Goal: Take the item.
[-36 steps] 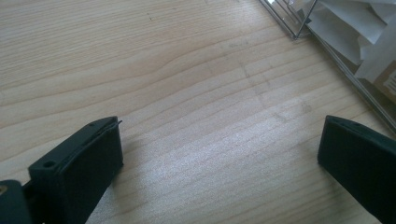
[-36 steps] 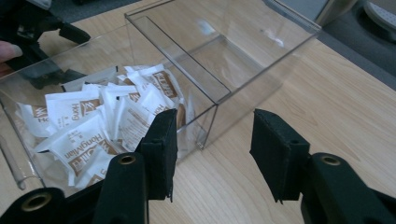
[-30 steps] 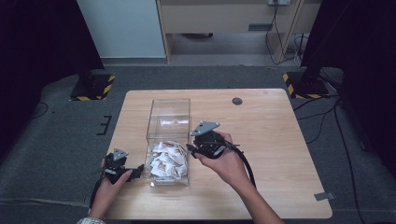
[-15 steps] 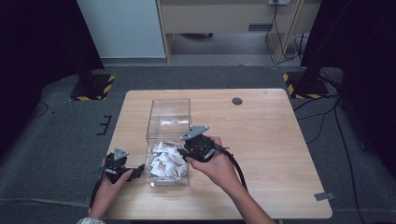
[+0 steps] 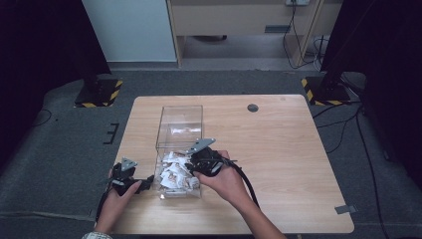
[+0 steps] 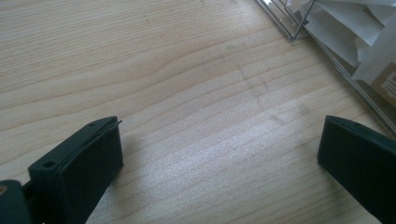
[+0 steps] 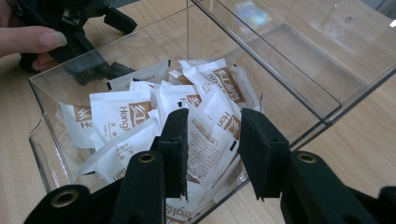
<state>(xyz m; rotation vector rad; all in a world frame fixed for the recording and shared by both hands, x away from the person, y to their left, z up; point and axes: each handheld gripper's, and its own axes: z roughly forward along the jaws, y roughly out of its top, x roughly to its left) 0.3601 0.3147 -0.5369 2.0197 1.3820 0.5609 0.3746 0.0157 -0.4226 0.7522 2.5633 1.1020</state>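
Over the heap of white sachets (image 7: 154, 116) in the near end of the clear box (image 5: 179, 130), the right gripper (image 7: 212, 149) hangs partly open, seemingly gripping nothing, while the left gripper (image 6: 219, 154) gapes wide and empty above the table (image 6: 177, 93) beside the box.

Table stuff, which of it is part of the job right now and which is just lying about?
Likely in the job:
sachets
clear box
right gripper, open over the sachets
left gripper, open beside the box

Lying about:
round dark disc
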